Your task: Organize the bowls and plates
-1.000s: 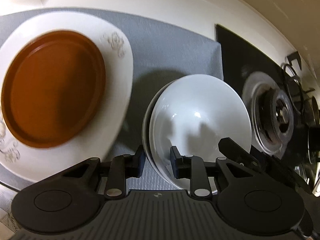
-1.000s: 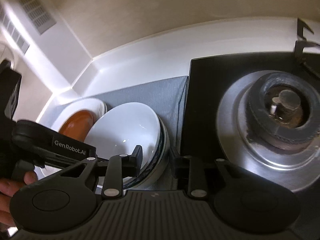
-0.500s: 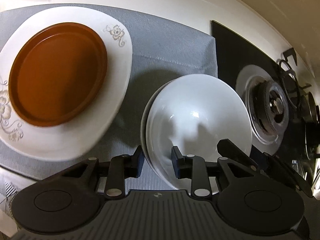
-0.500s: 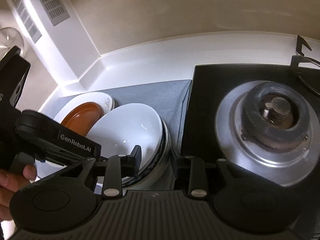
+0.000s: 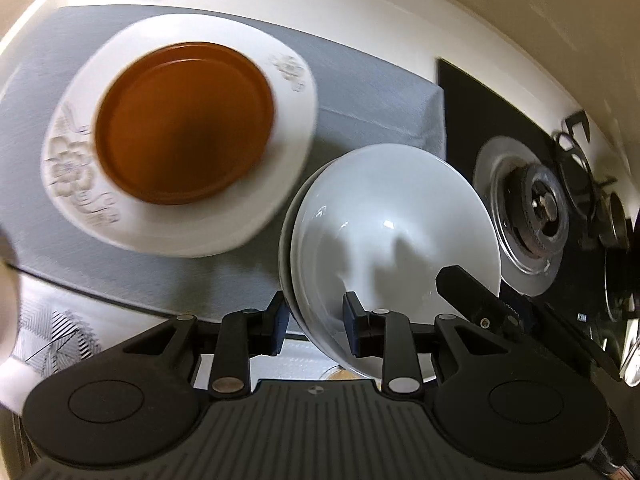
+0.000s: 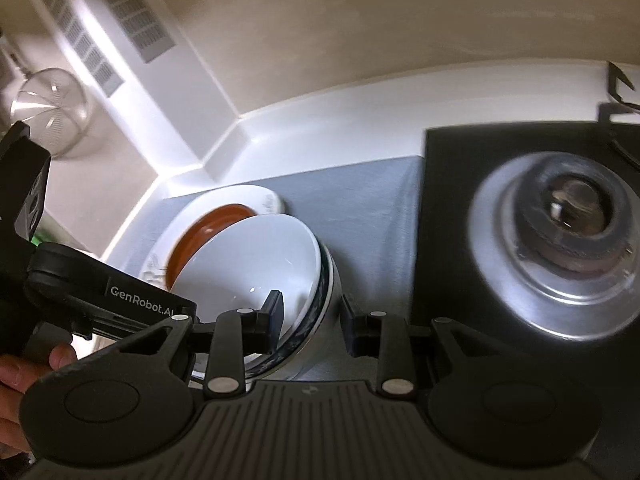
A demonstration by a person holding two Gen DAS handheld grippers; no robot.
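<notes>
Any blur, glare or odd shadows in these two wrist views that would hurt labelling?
Left wrist view: the patterned plate and brown dish are smeared by motion, while the white bowl is sharp, with small glints and the gripper's shadow inside. Right wrist view: the stove burner and wall vent look soft, straight edges bow from the fisheye, and bright glare sits in the counter corner.

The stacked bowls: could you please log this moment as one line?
left gripper: shut on bowl stack rim | right gripper: shut on opposite rim | brown plate on floral plate
</notes>
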